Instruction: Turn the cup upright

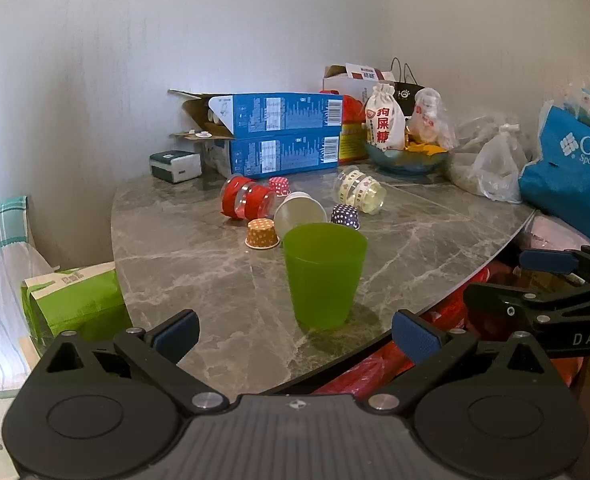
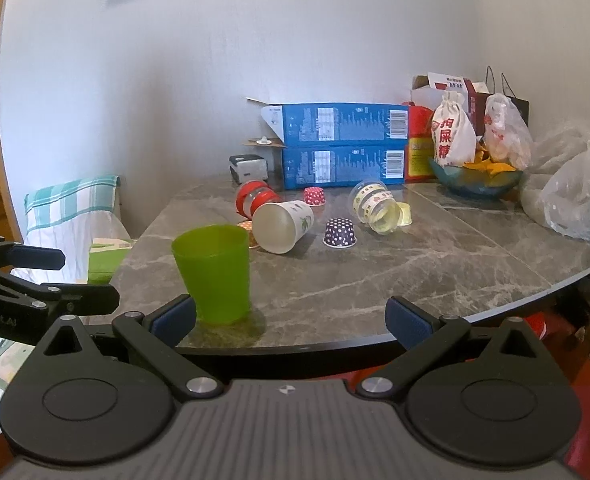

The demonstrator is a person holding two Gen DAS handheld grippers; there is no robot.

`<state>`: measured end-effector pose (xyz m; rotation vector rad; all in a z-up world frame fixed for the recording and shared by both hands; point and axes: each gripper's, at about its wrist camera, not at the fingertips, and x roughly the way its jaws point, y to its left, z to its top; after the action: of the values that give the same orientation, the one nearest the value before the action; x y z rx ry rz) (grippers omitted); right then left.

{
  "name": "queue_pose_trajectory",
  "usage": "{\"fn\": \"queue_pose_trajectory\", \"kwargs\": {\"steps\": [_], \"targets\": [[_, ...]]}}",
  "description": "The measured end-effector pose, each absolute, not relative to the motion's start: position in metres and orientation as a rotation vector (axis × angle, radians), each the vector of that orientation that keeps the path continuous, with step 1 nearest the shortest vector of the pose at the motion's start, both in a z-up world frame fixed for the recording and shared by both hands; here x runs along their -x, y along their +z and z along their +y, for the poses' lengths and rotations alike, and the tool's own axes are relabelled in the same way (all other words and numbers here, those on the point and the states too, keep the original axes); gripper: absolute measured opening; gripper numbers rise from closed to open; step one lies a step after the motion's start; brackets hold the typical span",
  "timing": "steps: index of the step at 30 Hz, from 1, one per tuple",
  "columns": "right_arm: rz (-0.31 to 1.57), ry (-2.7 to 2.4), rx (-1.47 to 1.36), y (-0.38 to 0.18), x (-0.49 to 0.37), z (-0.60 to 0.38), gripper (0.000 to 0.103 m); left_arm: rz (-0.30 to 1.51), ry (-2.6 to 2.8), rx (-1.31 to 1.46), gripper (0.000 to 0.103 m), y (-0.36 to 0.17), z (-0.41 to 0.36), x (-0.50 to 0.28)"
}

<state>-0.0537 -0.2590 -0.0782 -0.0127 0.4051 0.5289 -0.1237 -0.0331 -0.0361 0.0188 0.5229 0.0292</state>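
Left tool (image 1: 295, 334) released, empty, just short of green cup (image 1: 325, 274); right tool (image 2: 291, 320) likewise. Cup upright, mouth up, near desk (image 1: 183, 248) front edge. Flip judged done. White paper cup (image 2: 283, 226) on its side behind.

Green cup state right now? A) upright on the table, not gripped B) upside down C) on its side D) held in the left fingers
A: the green cup stands on the table with its open mouth up, and both the left gripper and right gripper are open and short of it.
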Motion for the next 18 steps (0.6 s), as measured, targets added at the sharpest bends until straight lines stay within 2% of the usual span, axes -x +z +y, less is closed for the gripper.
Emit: {"fn": "queue_pose_trajectory", "kwargs": {"steps": [18], "targets": [[0.387, 0.546, 0.003, -0.0776, 0.0573, -0.2605, 0.102, 0.507, 0.034, 0.012, 0.103, -0.0333, -0.0304, 0.1325]]}}
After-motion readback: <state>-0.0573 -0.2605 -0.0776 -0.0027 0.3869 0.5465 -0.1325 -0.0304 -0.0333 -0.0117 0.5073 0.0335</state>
